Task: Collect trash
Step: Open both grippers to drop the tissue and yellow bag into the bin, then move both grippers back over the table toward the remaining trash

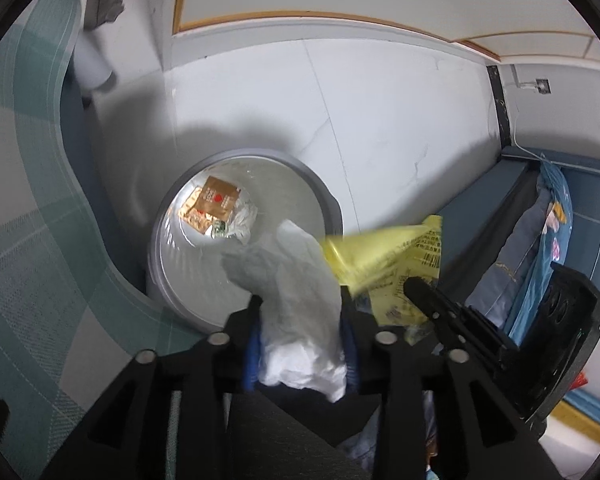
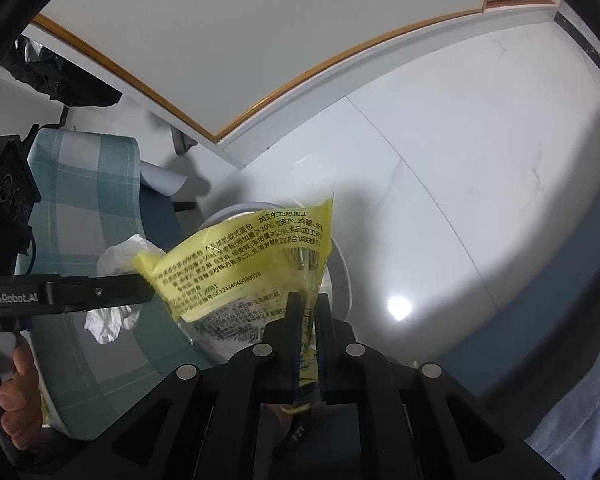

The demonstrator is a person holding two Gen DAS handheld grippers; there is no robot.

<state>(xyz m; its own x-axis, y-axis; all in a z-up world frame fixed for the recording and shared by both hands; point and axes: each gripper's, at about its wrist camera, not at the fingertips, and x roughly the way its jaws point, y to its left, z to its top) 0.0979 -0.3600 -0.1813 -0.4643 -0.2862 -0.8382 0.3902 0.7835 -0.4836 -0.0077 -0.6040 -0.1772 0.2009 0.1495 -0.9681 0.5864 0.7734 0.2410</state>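
Observation:
My left gripper [image 1: 300, 300] is shut on a crumpled white tissue [image 1: 300, 300] and holds it over the near rim of a round grey trash bin [image 1: 316, 184] on the floor. The bin holds a brown wrapper [image 1: 214, 200] and white paper. My right gripper [image 2: 306, 300] is shut on a yellow and clear bread wrapper [image 2: 236, 260], held above the bin [image 2: 342, 276]. That wrapper [image 1: 396, 252] shows just right of the tissue in the left wrist view, and the tissue [image 2: 116, 256] shows at left in the right wrist view.
A bed with a green and grey plaid cover [image 1: 24, 200] lies left of the bin. The floor is white tile [image 1: 380, 120]. Blue bedding and pillows [image 1: 540, 240] lie on the right. A white cabinet with wood trim [image 2: 220, 60] stands behind.

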